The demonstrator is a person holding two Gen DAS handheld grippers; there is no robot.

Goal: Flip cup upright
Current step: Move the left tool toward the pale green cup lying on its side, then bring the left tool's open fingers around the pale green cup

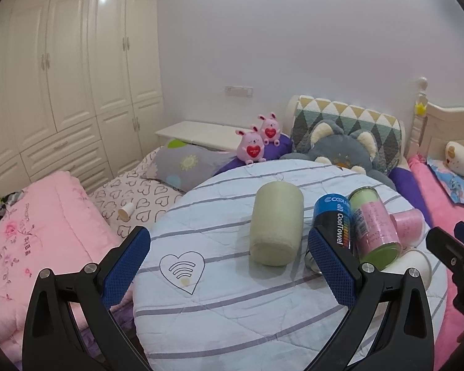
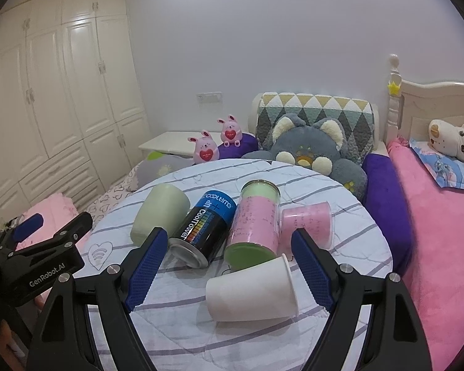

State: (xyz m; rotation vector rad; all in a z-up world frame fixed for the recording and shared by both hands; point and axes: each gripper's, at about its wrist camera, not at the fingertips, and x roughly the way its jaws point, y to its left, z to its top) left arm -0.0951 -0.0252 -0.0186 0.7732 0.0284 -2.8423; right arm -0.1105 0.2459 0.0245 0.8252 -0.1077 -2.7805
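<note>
Several cups and cans lie on their sides on a round striped table (image 1: 232, 303) (image 2: 176, 334). A pale green cup (image 1: 277, 224) (image 2: 159, 215) lies ahead of my left gripper (image 1: 229, 266), which is open and empty, short of it. A white paper cup (image 2: 252, 292) (image 1: 419, 266) lies between the fingers of my open, empty right gripper (image 2: 229, 270). A pink cup (image 2: 307, 224) (image 1: 408, 227) lies behind it.
A blue and black CoolTowel can (image 2: 201, 232) (image 1: 332, 218) and a pink and green jar (image 2: 253, 227) (image 1: 375, 227) lie between the cups. Beds with pink quilts (image 1: 31, 241), plush toys (image 2: 309, 148) and pillows surround the table. A wardrobe (image 1: 62, 77) stands on the left.
</note>
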